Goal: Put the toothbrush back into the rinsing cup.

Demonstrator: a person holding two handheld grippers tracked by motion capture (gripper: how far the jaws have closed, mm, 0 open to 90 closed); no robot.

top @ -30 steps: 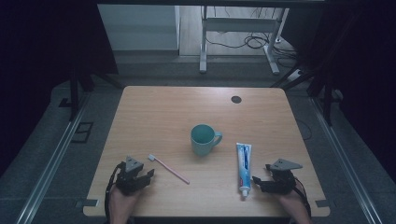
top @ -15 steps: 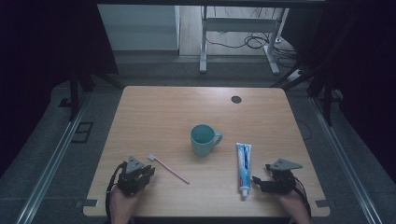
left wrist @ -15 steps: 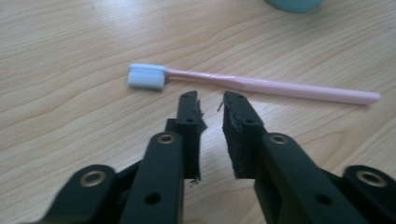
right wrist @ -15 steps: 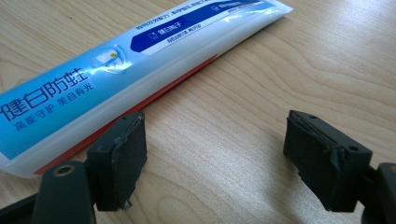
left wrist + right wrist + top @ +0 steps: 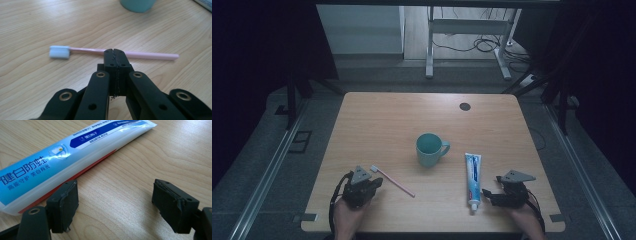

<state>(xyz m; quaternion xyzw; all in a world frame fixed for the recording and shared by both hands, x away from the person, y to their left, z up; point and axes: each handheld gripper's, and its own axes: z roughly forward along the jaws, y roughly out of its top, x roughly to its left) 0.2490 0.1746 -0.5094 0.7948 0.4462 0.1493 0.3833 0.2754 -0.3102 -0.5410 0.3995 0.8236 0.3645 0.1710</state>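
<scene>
The left gripper [image 5: 115, 51] has just clenched empty, its closed tips hiding a short stretch of the pink toothbrush [image 5: 140, 54] lying behind them on the surface [image 5: 377, 125]. The right gripper [image 5: 115, 195] is released beside the toothpaste tube [image 5: 65, 155], whose cap end is cut off.

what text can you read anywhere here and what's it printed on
"健白防蛀": large white characters on the blue toothpaste tube.
"高能守护 美白有光": smaller line beneath it, roughly legible.
Small white print in the dark blue band farther up the tube: too small to read.
Mug, toothbrush: no text visible.
</scene>
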